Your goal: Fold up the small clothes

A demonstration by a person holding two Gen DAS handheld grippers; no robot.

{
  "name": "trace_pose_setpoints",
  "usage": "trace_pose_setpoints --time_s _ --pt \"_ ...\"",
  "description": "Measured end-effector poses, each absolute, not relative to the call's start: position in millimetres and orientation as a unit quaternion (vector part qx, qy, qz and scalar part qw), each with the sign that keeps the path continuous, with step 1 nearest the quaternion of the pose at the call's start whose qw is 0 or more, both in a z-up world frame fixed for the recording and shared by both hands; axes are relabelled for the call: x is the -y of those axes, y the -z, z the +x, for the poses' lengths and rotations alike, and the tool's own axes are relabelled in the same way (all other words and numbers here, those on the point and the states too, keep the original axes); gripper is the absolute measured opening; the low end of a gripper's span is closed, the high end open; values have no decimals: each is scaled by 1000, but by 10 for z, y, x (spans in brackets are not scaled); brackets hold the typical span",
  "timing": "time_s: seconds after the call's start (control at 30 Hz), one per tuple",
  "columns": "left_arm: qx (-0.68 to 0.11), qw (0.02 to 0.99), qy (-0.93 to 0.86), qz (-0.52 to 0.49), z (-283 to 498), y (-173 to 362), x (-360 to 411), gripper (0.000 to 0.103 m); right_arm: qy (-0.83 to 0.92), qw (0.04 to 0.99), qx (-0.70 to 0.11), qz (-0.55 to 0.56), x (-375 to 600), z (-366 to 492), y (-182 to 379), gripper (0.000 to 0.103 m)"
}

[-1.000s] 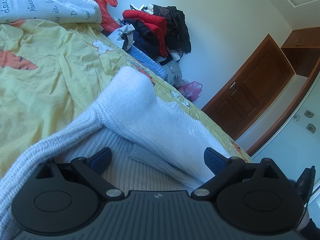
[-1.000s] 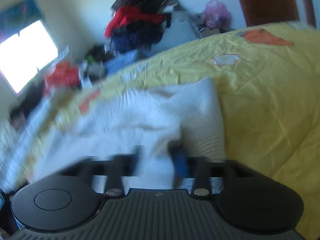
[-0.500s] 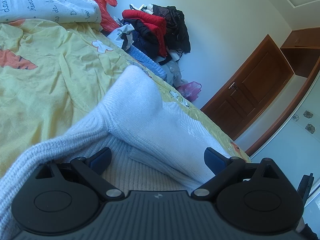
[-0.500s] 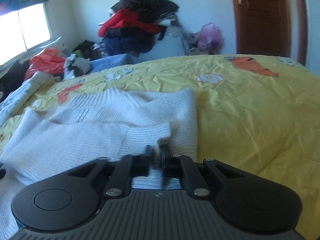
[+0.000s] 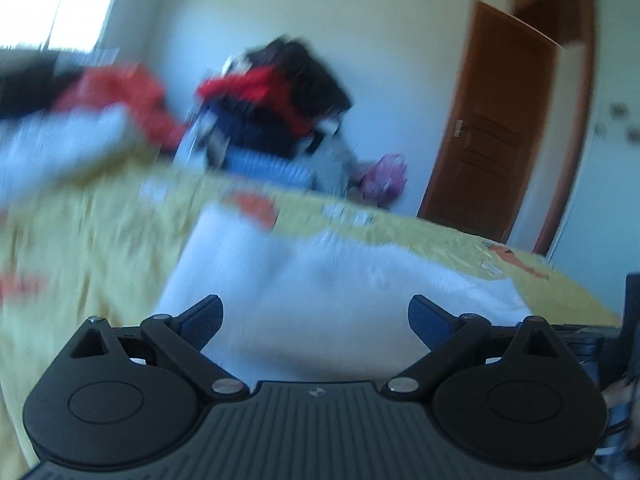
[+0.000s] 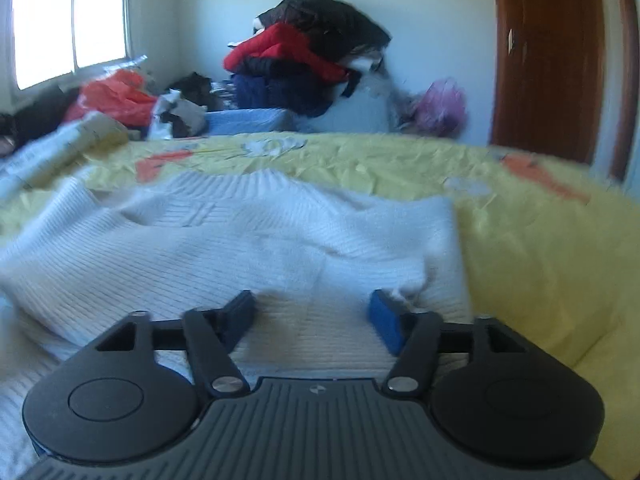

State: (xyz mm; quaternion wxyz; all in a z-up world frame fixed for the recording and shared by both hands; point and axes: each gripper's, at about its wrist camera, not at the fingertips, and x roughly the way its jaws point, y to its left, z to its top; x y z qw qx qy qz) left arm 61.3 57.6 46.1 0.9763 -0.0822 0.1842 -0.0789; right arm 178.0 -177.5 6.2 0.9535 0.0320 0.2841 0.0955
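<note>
**White knit sweater spread on the yellow bed, both grippers released**

A bed with a yellow bedspread (image 6: 540,248) fills most of both views; its printed orange and white shapes show toward the far edge. Beyond the bed, against the pale far wall, stands a tall pile of clothes (image 6: 304,60) in red, black and dark blue, with a blue knit piece at its foot. To the right of the pile is a brown wooden door (image 6: 548,60), and to the far left a bright window (image 6: 68,28). An orange-red plastic bag (image 6: 116,98) lies near the window side, and a pink bag (image 6: 440,106) sits between the pile and the door.

The white knit sweater (image 6: 248,240) lies on the near half of the bedspread, partly folded: a layer is turned over across its middle, and its ribbed edge faces the far side. Its right border runs straight along the bare yellow cloth. In the left wrist view, which is blurred, the same sweater (image 5: 340,280) shows as a soft mound ahead of the fingers.

The right gripper (image 6: 312,312) hangs low over the near part of the sweater; its jaws have just been opening and now stand apart, with knit fabric lying beneath and between them but not pinched. The right blue pad (image 6: 384,320) sits just beside a loose fold of the knit. The left gripper (image 5: 316,316) is spread wide, holding nothing, the sweater lying ahead of it.
</note>
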Motion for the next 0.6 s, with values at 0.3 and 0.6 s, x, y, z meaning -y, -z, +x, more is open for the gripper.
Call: trace_pose_setpoints --time_s 0.3,0.6 --pt "-301 952 60 -9 1303 -98 -514 103 -103 951 -291 10 1641 1721 -28 84" --pt "-306 950 61 -13 1316 -67 -521 103 -86 952 -293 -8 1586 1586 -41 84"
